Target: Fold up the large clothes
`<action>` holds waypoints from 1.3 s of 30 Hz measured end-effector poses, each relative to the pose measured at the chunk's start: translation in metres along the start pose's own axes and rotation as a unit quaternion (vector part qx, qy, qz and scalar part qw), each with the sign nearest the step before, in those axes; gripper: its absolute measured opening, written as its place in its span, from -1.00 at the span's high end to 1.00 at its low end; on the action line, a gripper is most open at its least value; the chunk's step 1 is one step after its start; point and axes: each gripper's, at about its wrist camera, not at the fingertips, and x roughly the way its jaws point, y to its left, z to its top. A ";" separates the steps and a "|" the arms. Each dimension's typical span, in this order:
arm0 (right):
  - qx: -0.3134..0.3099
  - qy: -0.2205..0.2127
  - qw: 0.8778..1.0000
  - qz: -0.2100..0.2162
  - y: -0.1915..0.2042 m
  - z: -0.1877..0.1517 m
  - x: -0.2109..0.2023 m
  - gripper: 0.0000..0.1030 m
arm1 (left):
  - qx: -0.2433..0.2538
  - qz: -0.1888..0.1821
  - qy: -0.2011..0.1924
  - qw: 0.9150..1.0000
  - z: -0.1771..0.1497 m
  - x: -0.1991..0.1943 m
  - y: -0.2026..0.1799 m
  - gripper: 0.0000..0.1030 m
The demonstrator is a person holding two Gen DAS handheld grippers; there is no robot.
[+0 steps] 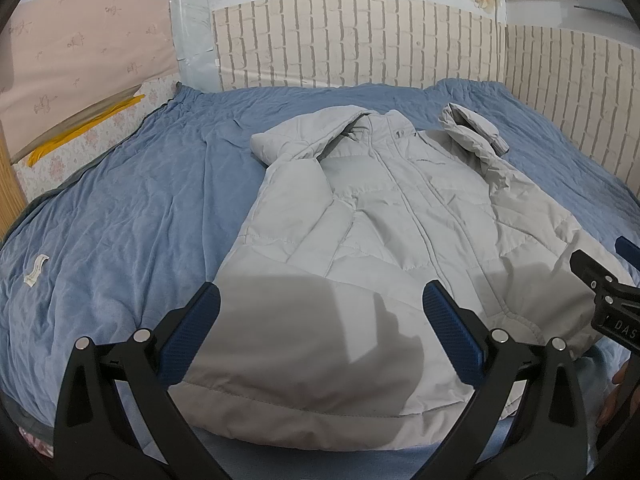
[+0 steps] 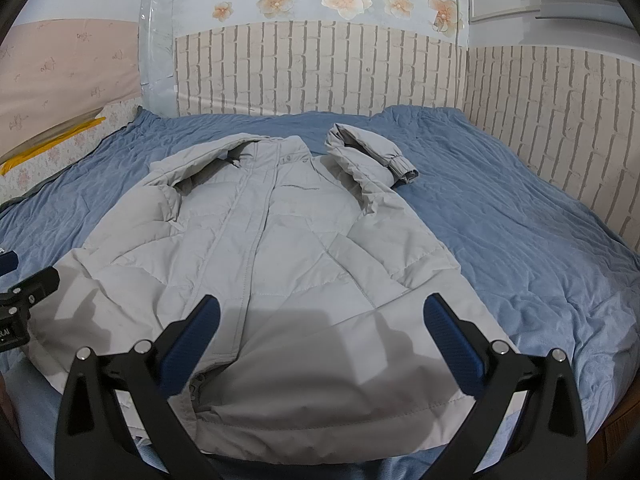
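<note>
Jacket lies front-up, zipped, flat on the blue bed, hem toward me. My left gripper and right gripper hover over the hem, fingers spread, gripping nothing, placed to lift it.

The left gripper, a black plastic two-finger tool with ribbed blue pads, hangs with its fingers spread wide, nothing between them. It hovers above the hem of the pale grey padded jacket, toward the jacket's left side. The right gripper, of the same black and blue build, also has its fingers parted wide and empty, over the hem toward the jacket's right side. Each shows at the edge of the other's view, side by side. Part of a hand shows behind the right gripper.
</note>
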 end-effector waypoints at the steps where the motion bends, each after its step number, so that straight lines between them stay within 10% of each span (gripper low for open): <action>1: 0.000 0.000 1.000 0.000 0.000 0.000 0.000 -0.97 | 0.000 0.000 0.000 1.000 0.000 -0.002 0.001 -0.94; 39: 0.012 0.007 1.000 0.001 -0.007 0.000 0.002 -0.97 | 0.022 0.020 0.038 0.999 -0.001 0.003 0.002 -0.94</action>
